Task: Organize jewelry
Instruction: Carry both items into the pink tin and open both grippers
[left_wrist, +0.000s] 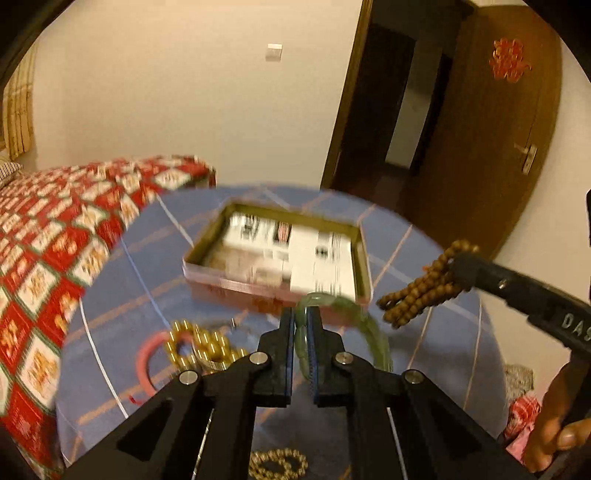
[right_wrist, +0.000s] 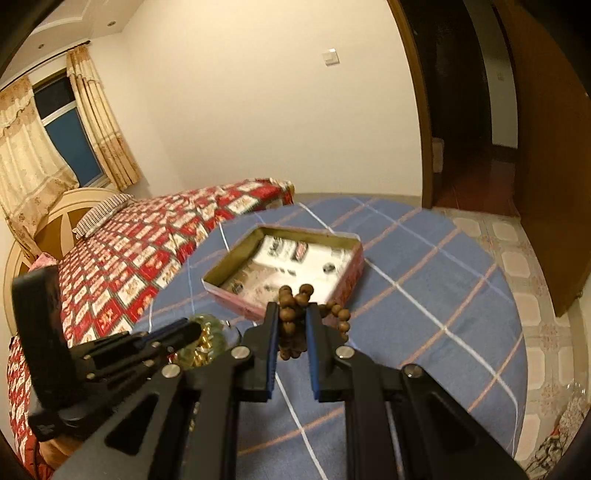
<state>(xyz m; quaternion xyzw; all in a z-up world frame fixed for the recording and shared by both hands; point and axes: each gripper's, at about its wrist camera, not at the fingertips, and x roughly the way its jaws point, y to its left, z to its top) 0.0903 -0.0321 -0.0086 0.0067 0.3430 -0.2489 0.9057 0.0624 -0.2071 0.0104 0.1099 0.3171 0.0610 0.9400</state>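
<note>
My left gripper (left_wrist: 301, 314) is shut on a green jade bangle (left_wrist: 373, 332) and holds it above the table, just in front of the open pink tin box (left_wrist: 258, 291). My right gripper (right_wrist: 291, 310) is shut on a string of brown wooden beads (right_wrist: 295, 299) that dangles near the box's (right_wrist: 351, 280) front edge; the beads also show in the left wrist view (left_wrist: 421, 291). A gold bead bracelet (left_wrist: 195, 343) and a red cord ring (left_wrist: 144, 362) lie on the blue checked tablecloth (left_wrist: 110, 314) at the left. Another gold bead bracelet (left_wrist: 277, 463) lies under the left gripper.
The box holds white printed cards (left_wrist: 321, 266). The round table's cloth (right_wrist: 424, 295) reaches to a bed with a red patterned cover (right_wrist: 147, 251) at the left. A dark wooden door (right_wrist: 554, 147) and tiled floor (right_wrist: 535, 295) are at the right.
</note>
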